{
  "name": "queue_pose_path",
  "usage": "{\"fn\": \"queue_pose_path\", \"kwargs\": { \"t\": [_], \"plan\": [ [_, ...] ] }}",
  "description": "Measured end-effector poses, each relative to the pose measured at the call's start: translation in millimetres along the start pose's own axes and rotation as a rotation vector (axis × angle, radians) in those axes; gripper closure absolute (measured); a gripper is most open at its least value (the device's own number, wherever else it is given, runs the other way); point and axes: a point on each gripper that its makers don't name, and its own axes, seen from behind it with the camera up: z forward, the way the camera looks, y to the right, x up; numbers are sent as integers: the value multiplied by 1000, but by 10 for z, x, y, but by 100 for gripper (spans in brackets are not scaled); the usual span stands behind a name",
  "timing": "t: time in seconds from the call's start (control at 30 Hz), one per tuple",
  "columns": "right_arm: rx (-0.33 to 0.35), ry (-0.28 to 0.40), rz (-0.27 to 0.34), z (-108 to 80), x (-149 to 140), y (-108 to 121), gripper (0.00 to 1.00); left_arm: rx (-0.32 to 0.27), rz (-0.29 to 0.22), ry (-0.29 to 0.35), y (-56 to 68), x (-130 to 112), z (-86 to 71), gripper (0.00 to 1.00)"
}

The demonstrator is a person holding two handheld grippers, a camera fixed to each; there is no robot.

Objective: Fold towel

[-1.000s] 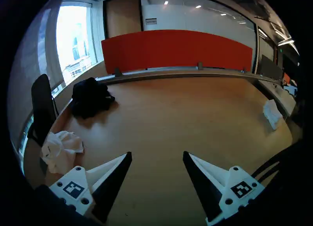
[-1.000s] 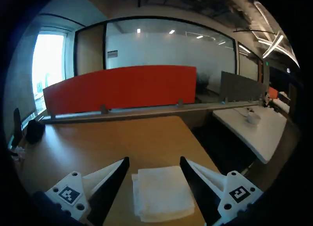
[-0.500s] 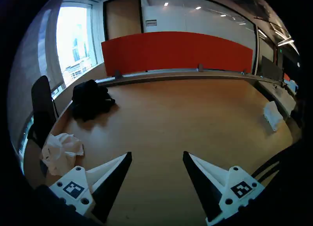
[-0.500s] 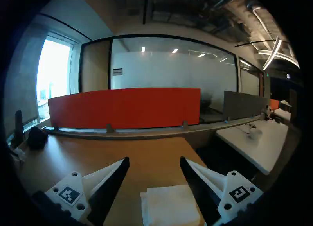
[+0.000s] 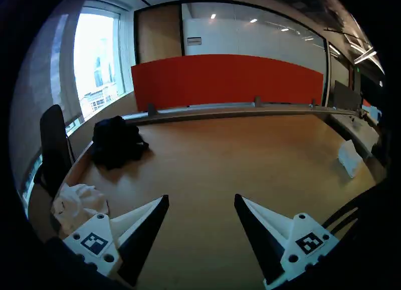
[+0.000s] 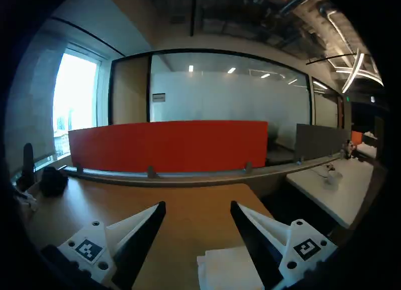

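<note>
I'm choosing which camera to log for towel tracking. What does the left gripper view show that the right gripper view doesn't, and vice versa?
Left gripper view: the open left gripper and a clear look at the crumpled white cloth.
Right gripper view: the open right gripper and a cup on a white desk.
Both: the folded towel, red divider, black bag and wooden table.

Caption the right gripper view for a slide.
Open right gripper over a wooden desk, a folded white towel low between its fingers, red divider behind.
</note>
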Motion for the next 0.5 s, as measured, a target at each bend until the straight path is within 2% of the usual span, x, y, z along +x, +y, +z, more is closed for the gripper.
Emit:
{"fn": "queue_pose_path", "kwargs": {
  "t": [0.33,0.5],
  "plan": [
    [37,17,-25,62,161,-399,0,26,-10,98,-191,390,176,3],
    [51,25,-17,89,228,-623,0,41,-16,148,-285,585,248,3]
  ]
}}
